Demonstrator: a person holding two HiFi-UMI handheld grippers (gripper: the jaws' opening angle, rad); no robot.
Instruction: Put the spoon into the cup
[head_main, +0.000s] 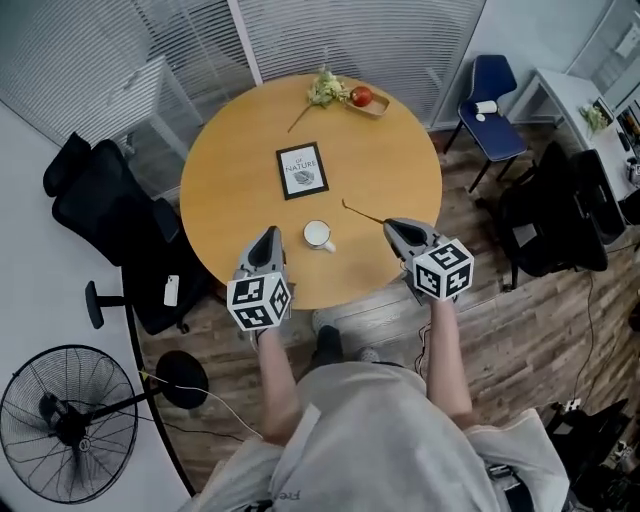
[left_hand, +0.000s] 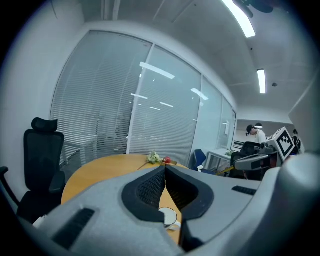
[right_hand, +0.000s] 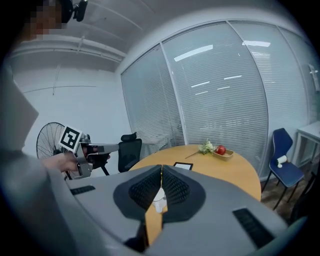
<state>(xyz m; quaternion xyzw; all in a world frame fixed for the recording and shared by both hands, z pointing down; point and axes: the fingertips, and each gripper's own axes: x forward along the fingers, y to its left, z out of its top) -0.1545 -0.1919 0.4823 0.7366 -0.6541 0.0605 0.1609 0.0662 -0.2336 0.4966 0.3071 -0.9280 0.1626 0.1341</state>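
Nearly There: Spoon Held Just Right of the Cup

Clamped in the closed jaws of the right gripper (head_main: 392, 226), the thin spoon (head_main: 364, 213) pokes out just right of the white cup (head_main: 317, 234), above the round table (head_main: 240, 160) and not yet over the rim. The left gripper (head_main: 266, 240), jaws together on nothing, hovers just left of the cup. The pickup looks done; carrying the spoon across and dropping it in remain.
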